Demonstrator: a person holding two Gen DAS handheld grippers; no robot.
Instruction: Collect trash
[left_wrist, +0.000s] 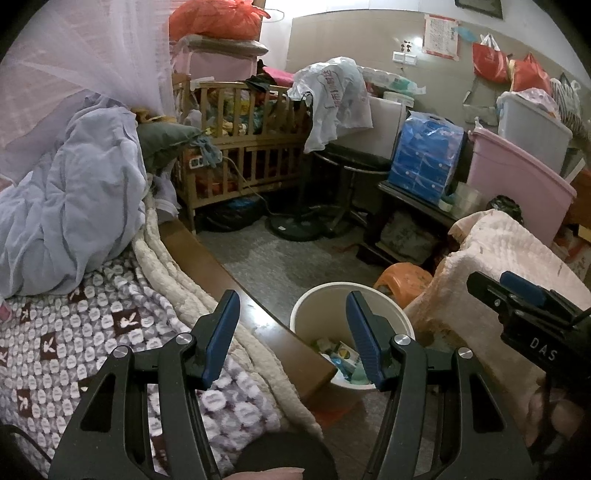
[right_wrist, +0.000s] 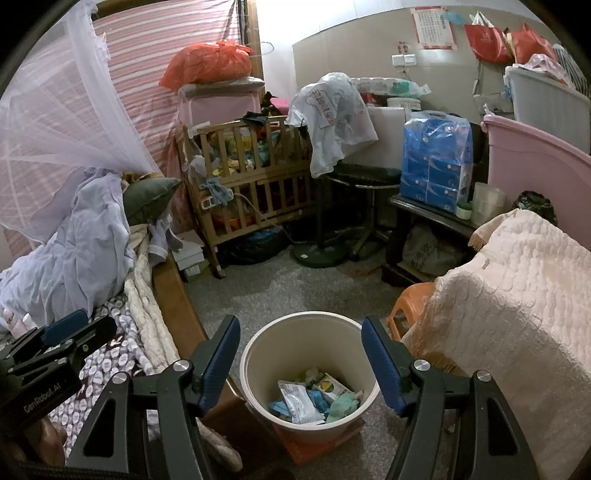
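My left hand-held gripper (left_wrist: 291, 339) stands half open and empty above the bed (left_wrist: 122, 325) edge. My right hand-held gripper (right_wrist: 301, 356) is likewise half open, empty, poised over the bin (right_wrist: 258, 354). The bin stands on the floor between the bed and a towel-draped surface (right_wrist: 517, 295); wrappers and cartons (right_wrist: 314, 400) lie inside it. Beyond it stands a wooden crib (right_wrist: 255, 184), then a blue tissue pack (right_wrist: 436, 158).
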